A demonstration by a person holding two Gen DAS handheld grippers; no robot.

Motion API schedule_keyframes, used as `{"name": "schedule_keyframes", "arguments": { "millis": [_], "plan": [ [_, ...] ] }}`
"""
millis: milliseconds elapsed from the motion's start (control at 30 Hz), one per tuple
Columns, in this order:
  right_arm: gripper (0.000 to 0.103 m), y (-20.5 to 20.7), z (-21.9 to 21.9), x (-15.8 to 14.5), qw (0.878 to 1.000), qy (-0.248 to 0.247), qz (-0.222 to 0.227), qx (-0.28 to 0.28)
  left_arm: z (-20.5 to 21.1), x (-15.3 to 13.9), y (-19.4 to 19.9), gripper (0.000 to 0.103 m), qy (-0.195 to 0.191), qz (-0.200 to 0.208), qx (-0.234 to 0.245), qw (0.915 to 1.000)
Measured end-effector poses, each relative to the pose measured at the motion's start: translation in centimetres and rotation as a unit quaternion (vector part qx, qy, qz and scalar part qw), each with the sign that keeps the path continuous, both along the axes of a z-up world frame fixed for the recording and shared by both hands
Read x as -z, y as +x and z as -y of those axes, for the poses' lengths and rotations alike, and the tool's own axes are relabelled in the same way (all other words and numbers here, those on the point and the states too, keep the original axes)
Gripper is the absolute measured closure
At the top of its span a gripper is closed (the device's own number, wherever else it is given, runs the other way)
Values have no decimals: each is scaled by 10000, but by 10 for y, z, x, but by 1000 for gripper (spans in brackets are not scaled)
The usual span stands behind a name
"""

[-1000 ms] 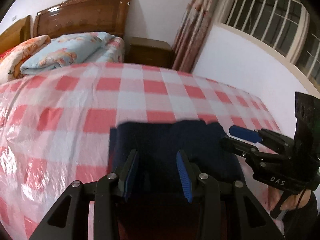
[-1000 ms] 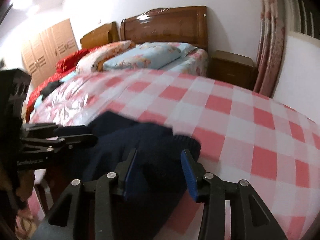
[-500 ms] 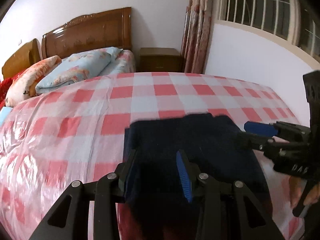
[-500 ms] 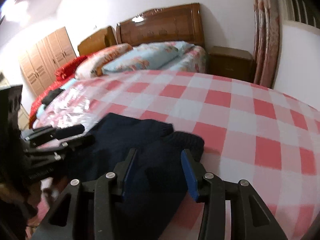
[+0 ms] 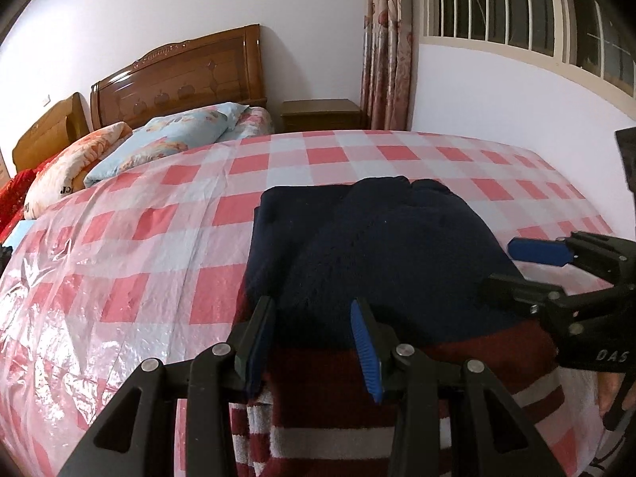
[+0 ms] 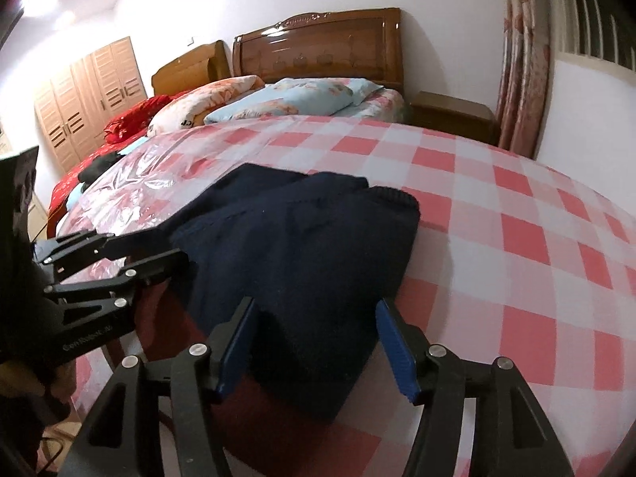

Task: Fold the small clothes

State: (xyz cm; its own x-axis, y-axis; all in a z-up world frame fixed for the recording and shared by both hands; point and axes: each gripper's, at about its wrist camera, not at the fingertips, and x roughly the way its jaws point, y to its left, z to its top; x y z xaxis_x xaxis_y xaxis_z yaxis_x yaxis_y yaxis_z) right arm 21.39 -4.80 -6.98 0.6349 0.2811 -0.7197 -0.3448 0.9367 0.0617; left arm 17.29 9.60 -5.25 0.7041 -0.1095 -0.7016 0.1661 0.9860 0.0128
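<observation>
A dark navy knitted garment (image 5: pixel 397 246) lies folded on the pink-and-white checked plastic cover (image 5: pixel 159 258). Its maroon part with white stripes (image 5: pixel 318 417) sticks out toward me under the navy layer. My left gripper (image 5: pixel 311 306) hovers over the near left edge of the navy fold, jaws apart, pads not pressing cloth. My right gripper (image 6: pixel 315 304) stands open over the garment's (image 6: pixel 298 238) near right corner. Each gripper also shows from the side in the other view: the right gripper (image 5: pixel 501 264) and the left gripper (image 6: pixel 159 248).
Behind the checked cover (image 6: pixel 516 238) is a bed with pillows (image 5: pixel 179 135) and a wooden headboard (image 5: pixel 179 79). A nightstand (image 5: pixel 322 113) and curtain (image 5: pixel 385 39) stand at the back right, a wardrobe (image 6: pixel 87 91) at the far left. A hand (image 5: pixel 608 393) holds the right gripper.
Both grippers have drawn back toward the near edge, away from the navy cloth. The maroon striped part now shows. The right gripper's jaws stand wider than before.
</observation>
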Motion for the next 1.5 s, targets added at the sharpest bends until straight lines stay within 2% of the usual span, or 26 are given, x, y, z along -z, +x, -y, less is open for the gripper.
{"name": "schedule_keyframes", "arguments": {
  "millis": [133, 267, 400, 467, 600, 633, 733, 867, 967, 1033, 1167, 1233, 1300, 1367, 1400, 1500],
  "plan": [
    [0, -21, -6, -7, 9996, 24, 264, -70, -1, 2, -1, 62, -85, 49, -2, 10000],
    [0, -34, -26, 11, 9970, -621, 350, -290, 0, 3, -4, 62, -50, 99, -4, 9999],
    [0, -32, -19, 5, 9988, -431, 168, -179, -2, 4, -3, 62, -112, 95, 11, 9999],
    [0, -38, -17, 1, 9989, -353, 258, -139, -3, 4, -4, 62, -133, 103, 12, 9999],
    [0, -51, -22, 13, 9970, -646, 319, -272, -3, 5, -4, 62, -130, 122, -4, 9998],
    [0, -53, -21, 14, 9972, -595, 365, -252, -2, 5, -5, 62, -119, 132, -15, 9998],
    [0, -48, -16, 12, 9990, -399, 138, -176, -2, 5, -6, 61, -100, 152, -5, 9998],
    [0, -56, -20, 10, 9982, -537, 245, -140, -2, 6, -7, 61, -135, 151, -3, 9998],
    [0, -58, -20, 17, 9984, -518, 130, -170, -2, 6, -7, 61, -117, 162, -8, 9998],
    [0, -54, -13, 15, 9995, -289, -70, -143, -3, 3, -8, 62, -138, 111, -34, 9998],
    [0, -56, 8, 0, 9998, 190, -71, -61, -30, -14, -23, 62, -820, 185, -269, 9961],
    [0, -51, 23, -3, 9981, 581, -197, 78, -52, -11, -21, 62, -1242, -31, -425, 9913],
    [0, -39, 43, 1, 9927, 1067, -457, 329, -77, 0, -14, 62, -1875, -378, -567, 9799],
    [0, -28, 50, 5, 9882, 1336, -635, 390, -92, 10, -6, 61, -2416, -639, -587, 9665],
    [0, -20, 52, 9, 9851, 1501, -757, 373, -93, 15, -1, 61, -2583, -751, -518, 9618],
    [0, -4, 45, 17, 9802, 1655, -1045, 294, -85, 22, 8, 59, -2517, -909, -413, 9627]
  ]
}}
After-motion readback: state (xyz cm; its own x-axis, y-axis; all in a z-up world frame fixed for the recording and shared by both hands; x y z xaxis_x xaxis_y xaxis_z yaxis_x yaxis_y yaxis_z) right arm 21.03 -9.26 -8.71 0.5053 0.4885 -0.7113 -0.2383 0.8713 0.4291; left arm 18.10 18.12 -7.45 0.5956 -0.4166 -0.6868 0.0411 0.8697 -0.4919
